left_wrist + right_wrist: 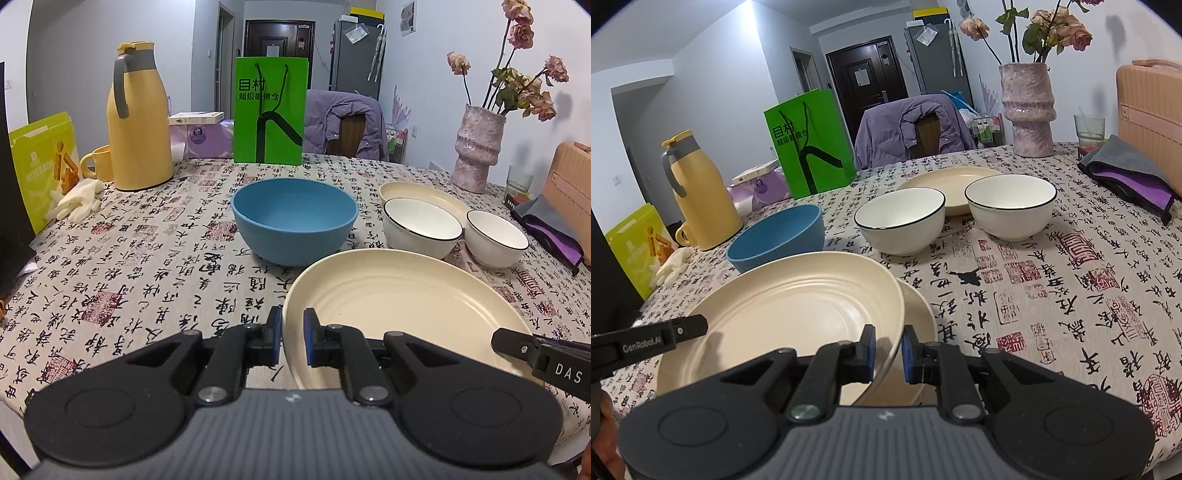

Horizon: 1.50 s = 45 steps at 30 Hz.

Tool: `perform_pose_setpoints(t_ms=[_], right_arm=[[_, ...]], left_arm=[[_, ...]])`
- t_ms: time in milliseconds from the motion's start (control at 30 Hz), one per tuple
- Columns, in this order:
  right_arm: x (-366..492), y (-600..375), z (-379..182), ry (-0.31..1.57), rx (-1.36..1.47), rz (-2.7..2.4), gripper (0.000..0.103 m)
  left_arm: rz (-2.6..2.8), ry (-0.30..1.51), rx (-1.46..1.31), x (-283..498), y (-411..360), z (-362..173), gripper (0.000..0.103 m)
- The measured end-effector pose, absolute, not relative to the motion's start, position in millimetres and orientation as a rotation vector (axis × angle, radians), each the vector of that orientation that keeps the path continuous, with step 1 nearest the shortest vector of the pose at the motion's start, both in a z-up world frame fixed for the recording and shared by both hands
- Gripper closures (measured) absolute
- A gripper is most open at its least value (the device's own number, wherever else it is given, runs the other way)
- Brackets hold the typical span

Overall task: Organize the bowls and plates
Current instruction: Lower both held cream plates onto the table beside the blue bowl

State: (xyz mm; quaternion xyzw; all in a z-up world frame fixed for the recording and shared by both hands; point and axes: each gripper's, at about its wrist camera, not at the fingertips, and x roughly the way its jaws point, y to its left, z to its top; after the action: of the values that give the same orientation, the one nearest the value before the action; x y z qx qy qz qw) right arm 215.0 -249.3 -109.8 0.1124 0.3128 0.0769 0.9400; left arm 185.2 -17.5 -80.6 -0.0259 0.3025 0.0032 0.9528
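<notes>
Both grippers, left (292,341) and right (889,349), have jaws clamped on the upper plate (798,295)'s rim, over a second plate (918,314). A third plate (955,181) and the three bowls remain unstacked.

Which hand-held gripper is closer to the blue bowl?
Left. The left hand-held gripper grips the cream plate just in front of the blue bowl; the right hand-held gripper grips the plate's far side.

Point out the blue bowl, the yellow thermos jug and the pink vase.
blue bowl (293,206): left wrist view, on its inner floor.
yellow thermos jug (142,140): left wrist view, on its body.
pink vase (1028,110): right wrist view, on its ribbed middle.
</notes>
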Motion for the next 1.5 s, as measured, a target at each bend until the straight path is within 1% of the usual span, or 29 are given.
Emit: perform_pose_setpoints(t_ms=[1500], right_arm=[[219.6,-245.7,-121.2,0.665,0.191,0.145,0.088]], left_arm=[[0.008,0.655,-0.045,190.3,-19.0,-95.0,0.091]])
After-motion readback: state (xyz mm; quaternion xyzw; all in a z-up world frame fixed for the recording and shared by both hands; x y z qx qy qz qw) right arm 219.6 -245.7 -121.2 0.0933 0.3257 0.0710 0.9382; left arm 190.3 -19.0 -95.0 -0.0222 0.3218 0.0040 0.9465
